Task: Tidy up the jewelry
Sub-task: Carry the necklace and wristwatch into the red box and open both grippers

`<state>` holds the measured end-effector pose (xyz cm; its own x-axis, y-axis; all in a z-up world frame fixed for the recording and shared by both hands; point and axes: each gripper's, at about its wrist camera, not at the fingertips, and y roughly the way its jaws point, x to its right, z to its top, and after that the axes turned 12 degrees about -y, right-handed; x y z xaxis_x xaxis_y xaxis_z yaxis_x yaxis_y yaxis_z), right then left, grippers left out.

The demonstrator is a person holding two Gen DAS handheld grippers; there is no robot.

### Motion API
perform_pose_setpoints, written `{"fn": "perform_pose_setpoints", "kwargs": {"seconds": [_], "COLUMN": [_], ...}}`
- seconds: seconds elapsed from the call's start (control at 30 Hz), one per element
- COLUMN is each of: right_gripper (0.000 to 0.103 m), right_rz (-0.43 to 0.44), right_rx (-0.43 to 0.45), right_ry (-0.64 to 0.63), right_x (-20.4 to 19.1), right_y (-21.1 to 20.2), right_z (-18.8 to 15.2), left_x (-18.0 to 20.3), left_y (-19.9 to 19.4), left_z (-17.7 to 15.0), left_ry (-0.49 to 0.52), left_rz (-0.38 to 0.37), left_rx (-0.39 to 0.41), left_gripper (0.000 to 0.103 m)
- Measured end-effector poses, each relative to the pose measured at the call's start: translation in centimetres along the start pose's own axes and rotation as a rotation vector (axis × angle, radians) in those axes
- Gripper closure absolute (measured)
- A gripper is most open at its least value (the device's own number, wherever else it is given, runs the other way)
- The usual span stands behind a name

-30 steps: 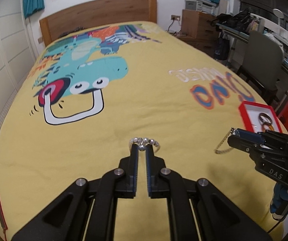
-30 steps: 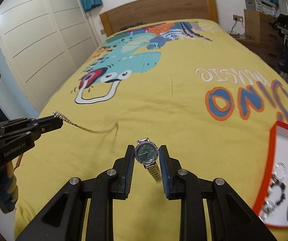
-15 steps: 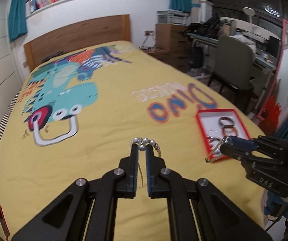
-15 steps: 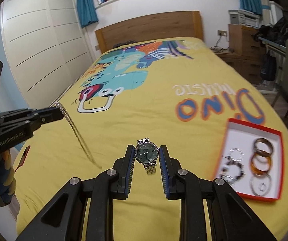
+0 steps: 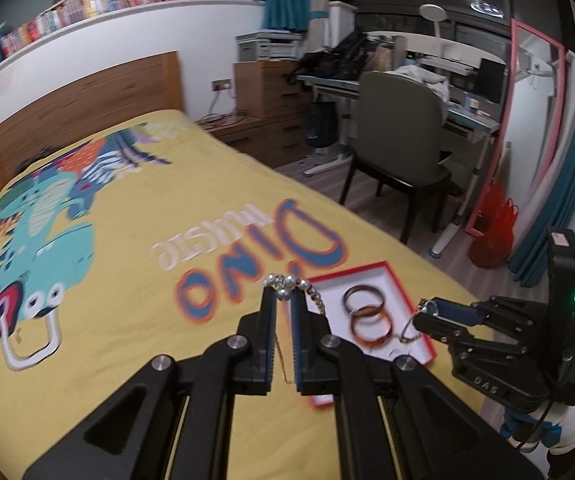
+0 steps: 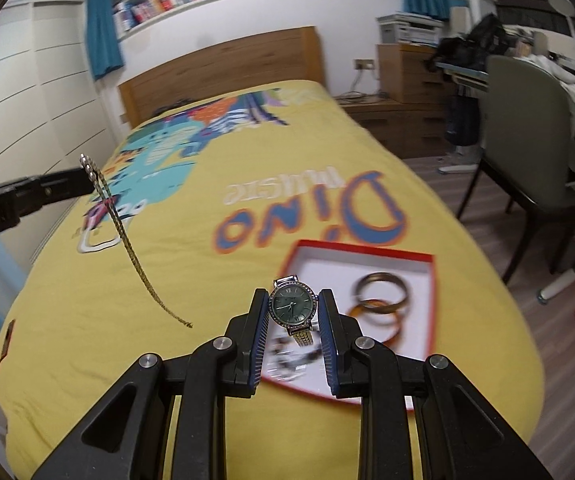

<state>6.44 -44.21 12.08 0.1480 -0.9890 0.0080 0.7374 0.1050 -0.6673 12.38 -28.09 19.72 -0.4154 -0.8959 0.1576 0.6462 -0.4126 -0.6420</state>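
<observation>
Jewelry hangs from both your tongs above the yellow bedspread, which reads "Dino music" upside down. Your left tongs, marked "GenRobot.ai", are pinched together on a beaded gold chain that dangles to the left of the red box. Your right tongs, marked "DAS", stand slightly apart, clamped on a green-faced watch over the box. Inside the box lie three bangles and a blurred beaded piece.
</observation>
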Motion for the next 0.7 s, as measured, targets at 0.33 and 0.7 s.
{"fn": "perform_pose_setpoints", "kwargs": {"seconds": [0.33,0.7], "right_gripper": [0.078,0.078], "right_rz": [-0.02,0.016], "right_rx": [-0.042,-0.134], "right_ry": [0.066,0.091], "right_x": [6.8,7.7], "right_y": [7.2,16.4], "right_z": [0.5,-0.6], "left_x": [3.2,1.0], "left_y": [11.6,20.3], "left_z": [0.6,-5.1], "left_ry": [0.012,-0.01], "left_rz": [0.005,0.026], "left_rx": [-0.09,-0.269], "left_gripper": [0.097,0.097]}}
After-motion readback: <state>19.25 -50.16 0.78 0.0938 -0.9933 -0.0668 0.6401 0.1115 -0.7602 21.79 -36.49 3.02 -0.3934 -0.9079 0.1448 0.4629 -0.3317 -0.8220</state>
